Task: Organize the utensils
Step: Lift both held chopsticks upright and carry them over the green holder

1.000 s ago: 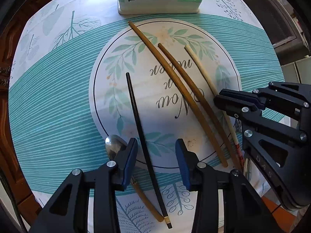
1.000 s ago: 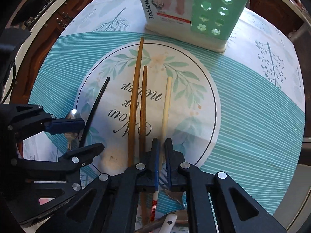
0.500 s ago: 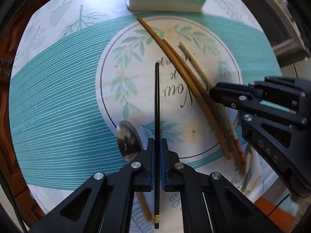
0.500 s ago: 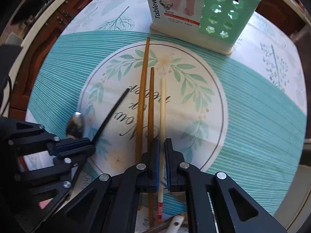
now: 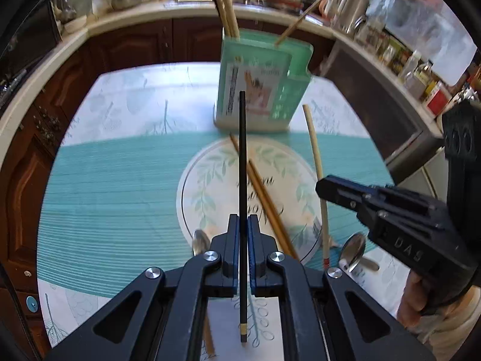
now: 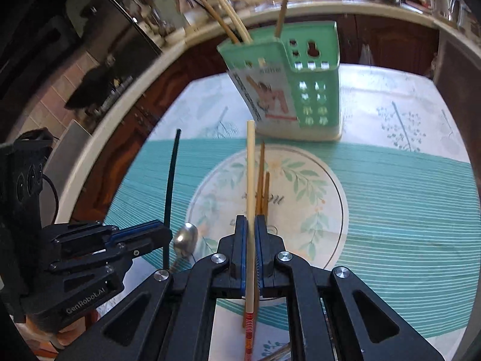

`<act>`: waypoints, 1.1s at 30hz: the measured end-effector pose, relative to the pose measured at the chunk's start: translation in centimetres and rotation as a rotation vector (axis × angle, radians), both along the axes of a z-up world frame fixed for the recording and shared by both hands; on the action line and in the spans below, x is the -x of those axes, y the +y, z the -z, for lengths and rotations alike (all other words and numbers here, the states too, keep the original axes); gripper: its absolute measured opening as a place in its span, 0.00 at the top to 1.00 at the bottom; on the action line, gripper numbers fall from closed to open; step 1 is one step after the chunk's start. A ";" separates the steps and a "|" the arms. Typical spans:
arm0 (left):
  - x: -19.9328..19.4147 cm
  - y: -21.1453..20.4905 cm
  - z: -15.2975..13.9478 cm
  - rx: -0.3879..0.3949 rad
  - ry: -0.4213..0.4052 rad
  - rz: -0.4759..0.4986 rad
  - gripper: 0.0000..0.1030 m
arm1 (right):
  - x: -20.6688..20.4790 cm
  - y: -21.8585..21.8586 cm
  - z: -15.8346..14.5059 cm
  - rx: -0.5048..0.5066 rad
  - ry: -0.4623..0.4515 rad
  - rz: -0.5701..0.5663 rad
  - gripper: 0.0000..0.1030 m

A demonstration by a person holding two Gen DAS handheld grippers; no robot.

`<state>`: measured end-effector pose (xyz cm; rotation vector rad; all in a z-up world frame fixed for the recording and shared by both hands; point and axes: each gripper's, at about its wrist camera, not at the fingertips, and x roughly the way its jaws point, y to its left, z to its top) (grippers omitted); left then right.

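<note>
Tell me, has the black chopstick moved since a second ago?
Yes. The black chopstick then lay on the round placemat print; now it is clamped in the left gripper and lifted off the mat, its tip overlapping the green utensil holder.

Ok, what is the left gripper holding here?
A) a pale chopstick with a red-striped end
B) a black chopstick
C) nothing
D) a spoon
B: the left gripper is shut on the black chopstick, lifted clear of the tablecloth.
</note>
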<state>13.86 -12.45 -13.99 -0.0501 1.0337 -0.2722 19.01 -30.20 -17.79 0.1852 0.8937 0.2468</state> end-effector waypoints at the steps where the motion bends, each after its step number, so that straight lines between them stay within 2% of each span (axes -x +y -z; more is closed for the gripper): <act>1: 0.1 -0.3 -0.7 0.001 -0.030 -0.005 0.98 | 1.6 -0.5 -0.4 -0.005 -0.025 0.006 0.96; 6: 0.9 -0.5 -3.9 -0.002 -0.123 0.001 0.98 | 3.7 -0.8 -3.3 -0.041 -0.151 0.027 0.96; 12: -0.3 -1.5 -5.6 0.000 -0.174 0.010 0.98 | 5.3 -0.9 -7.4 -0.025 -0.268 0.029 0.96; 19: -1.8 -2.2 -9.9 -0.003 -0.249 0.017 0.98 | 5.1 -0.5 -12.6 0.013 -0.406 0.048 0.96; 28: -6.2 -2.3 -17.1 -0.019 -0.351 0.002 0.98 | 0.5 -1.1 -20.2 0.042 -0.609 0.136 0.96; 33: -9.5 -2.0 -20.3 -0.018 -0.400 -0.037 0.98 | -3.3 -2.0 -22.9 0.029 -0.682 0.185 0.96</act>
